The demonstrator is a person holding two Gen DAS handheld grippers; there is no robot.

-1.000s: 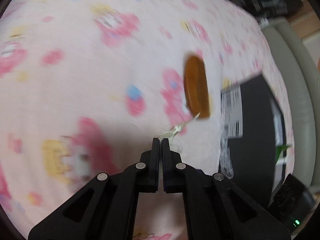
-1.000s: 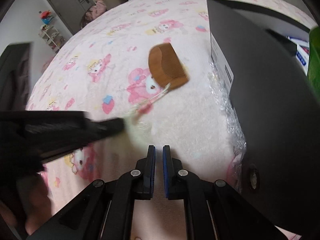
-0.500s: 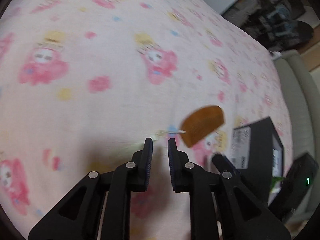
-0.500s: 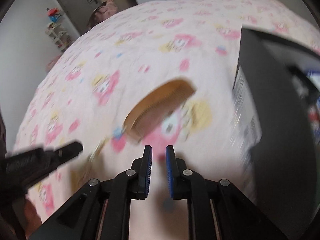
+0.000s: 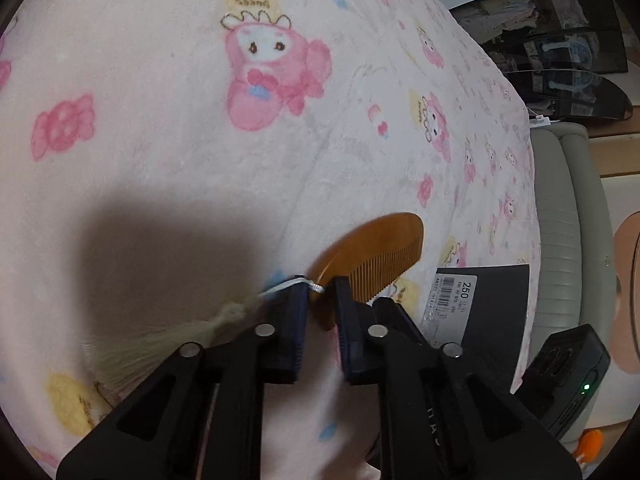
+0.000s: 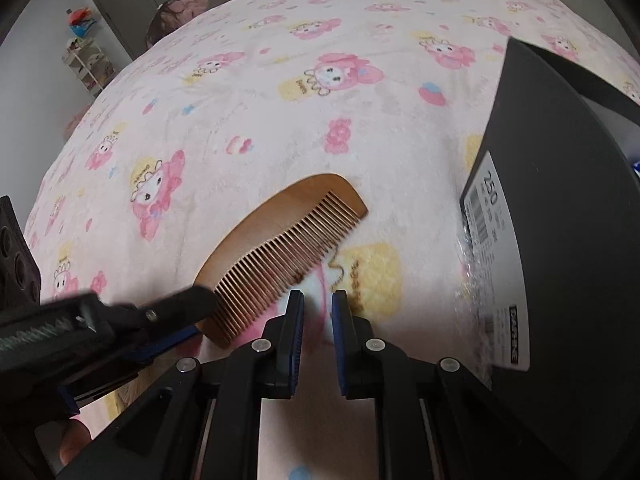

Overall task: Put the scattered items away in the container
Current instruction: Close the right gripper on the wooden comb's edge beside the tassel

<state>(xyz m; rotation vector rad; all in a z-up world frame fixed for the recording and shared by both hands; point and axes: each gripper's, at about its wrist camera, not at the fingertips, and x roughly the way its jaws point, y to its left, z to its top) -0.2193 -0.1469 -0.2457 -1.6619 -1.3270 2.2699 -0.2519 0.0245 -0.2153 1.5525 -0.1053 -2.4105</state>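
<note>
The left gripper (image 5: 321,300) stands part open at the lower centre of its own view, its 2 jaws straddling the tasselled end of the wooden comb (image 5: 370,266); the gap looks wider than the comb's edge, so whether the pads actually press it cannot be told. In the right wrist view that same left gripper (image 6: 188,304) enters from the lower left, its tip at the near end of the comb (image 6: 280,256). The right gripper (image 6: 316,300) is slightly open with nothing between its jaws, hovering over the pink blanket (image 6: 280,100) just beside the comb's teeth. Only the left view shows the white cord (image 5: 288,286) and the pale tassel (image 5: 160,346) trailing to the lower left from the comb. Only the right view shows the comb's full row of fine teeth, facing the lower right. The comb is amber-brown, half-moon shaped, lying on the blanket to the left of the black box (image 6: 568,208), which carries a white barcode label (image 6: 486,208) reading 250
</note>
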